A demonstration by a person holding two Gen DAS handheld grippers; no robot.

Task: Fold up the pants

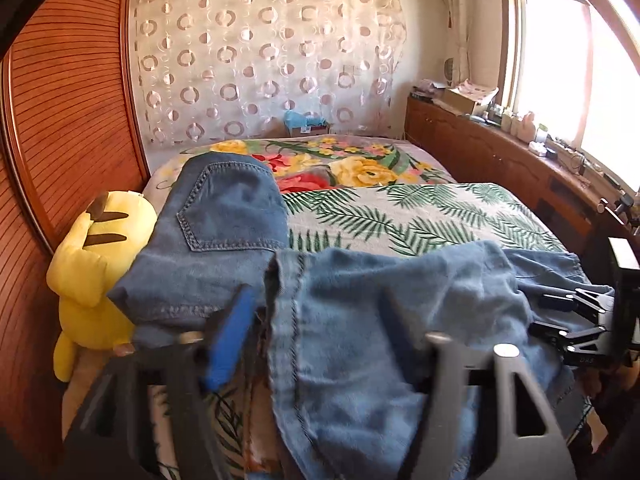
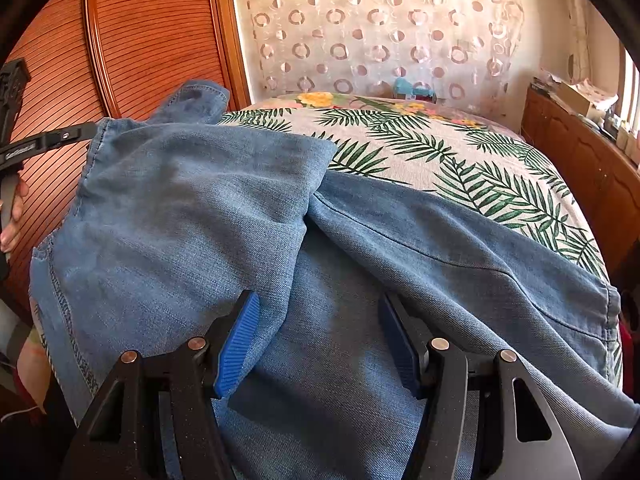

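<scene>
Blue jeans [image 2: 280, 220] heaped on the palm-print bed [image 2: 460, 148], my left gripper [image 1: 316, 332] and right gripper [image 2: 320, 332] both agape over denim, gripping nothing, yellow plush toy [image 1: 92, 256] only in left view.

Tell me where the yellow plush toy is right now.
In the left wrist view, the yellow plush toy sits at the left edge of the bed, wedged between the wooden slatted headboard and the jeans; it is not visible in the right wrist view.

My jeans [image 2: 248, 216], faded blue denim, lie rumpled across the bed's near edge, legs doubled over, back pocket facing up at left.
</scene>
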